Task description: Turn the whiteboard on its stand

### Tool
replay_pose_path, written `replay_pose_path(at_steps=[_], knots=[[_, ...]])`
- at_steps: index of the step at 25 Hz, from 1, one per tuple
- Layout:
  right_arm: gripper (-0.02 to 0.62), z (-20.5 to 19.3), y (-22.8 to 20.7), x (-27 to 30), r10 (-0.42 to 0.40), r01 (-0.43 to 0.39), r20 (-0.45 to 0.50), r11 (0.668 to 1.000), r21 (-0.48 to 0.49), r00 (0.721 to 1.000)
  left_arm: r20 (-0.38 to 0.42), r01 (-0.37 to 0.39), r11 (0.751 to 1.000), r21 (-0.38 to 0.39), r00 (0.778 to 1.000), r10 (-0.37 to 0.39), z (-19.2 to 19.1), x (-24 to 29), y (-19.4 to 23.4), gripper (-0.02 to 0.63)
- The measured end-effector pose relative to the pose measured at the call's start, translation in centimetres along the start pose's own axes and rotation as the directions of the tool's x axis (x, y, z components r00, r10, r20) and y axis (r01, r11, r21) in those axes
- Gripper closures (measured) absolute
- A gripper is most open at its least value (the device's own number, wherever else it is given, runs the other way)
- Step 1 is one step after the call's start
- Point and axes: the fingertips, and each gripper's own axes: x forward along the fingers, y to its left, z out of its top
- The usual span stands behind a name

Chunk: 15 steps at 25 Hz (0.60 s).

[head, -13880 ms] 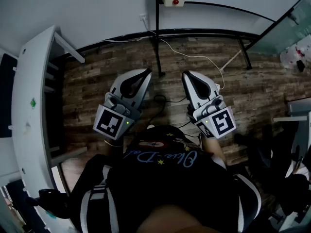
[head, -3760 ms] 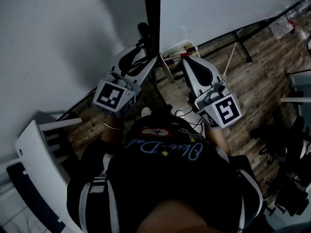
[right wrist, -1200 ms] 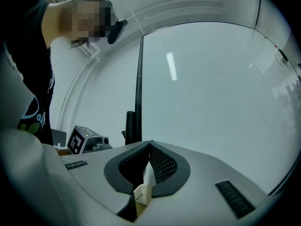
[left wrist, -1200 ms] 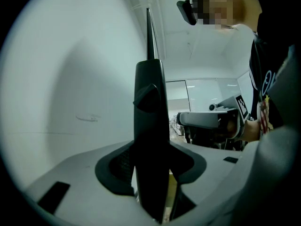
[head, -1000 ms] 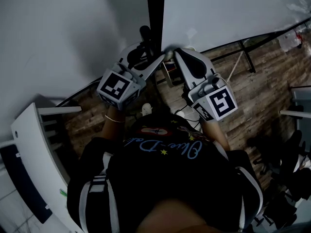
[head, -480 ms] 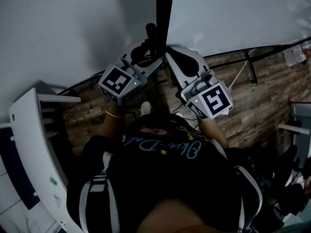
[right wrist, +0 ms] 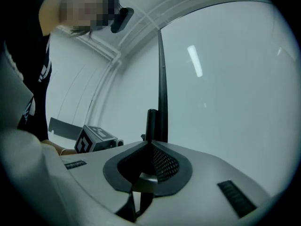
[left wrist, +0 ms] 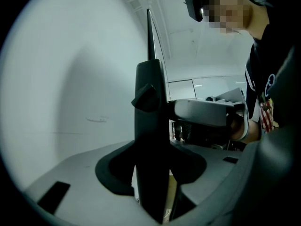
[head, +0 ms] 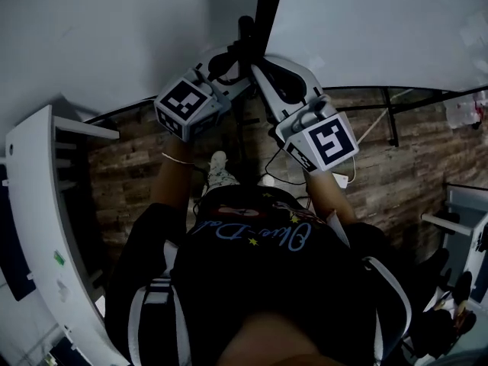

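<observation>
The whiteboard [head: 381,29] is found at the top of the head view. Its white face is spread to the right of the black upright [head: 267,6] of its stand, above the wood floor [head: 130,174]. The step in hand is judged to be the turn itself, taken at the upright.

The left gripper [head: 227,61] is clamped on the black upright: in the left gripper view the bar is seen running straight down between the jaws. The jaws of the right gripper [head: 258,71] are drawn together, with the tips set right against the same upright from the other side. Whether any of it is pinched there cannot be made out.

For the turn to be done well:
- The left clamp should be kept square on the bar so that no slip is allowed.
- The push should be shared by both grippers and fed in slowly, close to the upright, so the board is swung and not jerked.
- The white cable [head: 268,166] on the floor near the stand's foot should be watched, as it could likely be snagged.

Counted:
- one whiteboard
- one upright in view
- two grippers
- two marker cubes, one on the left [head: 185,107] and one on the right [head: 326,142]
- one cable
</observation>
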Motion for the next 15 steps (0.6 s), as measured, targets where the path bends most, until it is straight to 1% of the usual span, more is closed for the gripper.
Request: replay_pose_path(at_steps=[4,6,10,15], knots=[[0.551,-0.34,0.42,0.42,0.014,-0.014,-0.013,1.000,-0.010,1.000,0.012,-0.024,1.000,0.005,1.000,0.023,0.10,-0.08,0.11,0.402],[0.548,-0.51,0.53,0.63,0.005,-0.005,-0.021,1.000,-0.024,1.000,0.024,-0.034,0.999,0.005,0.999,0.034,0.16,-0.12,0.16,0.403],[0.532,-0.55,0.52,0.80,-0.053,0.052,-0.031,0.998,-0.032,0.998,0.019,-0.033,0.999,0.009,0.999,0.033,0.19,-0.13,0.06,0.402],[0.531,-0.54,0.34,0.82,-0.106,0.106,-0.016,0.994,-0.009,0.994,0.030,-0.017,1.000,0.009,0.999,0.016,0.20,-0.06,0.02,0.400]])
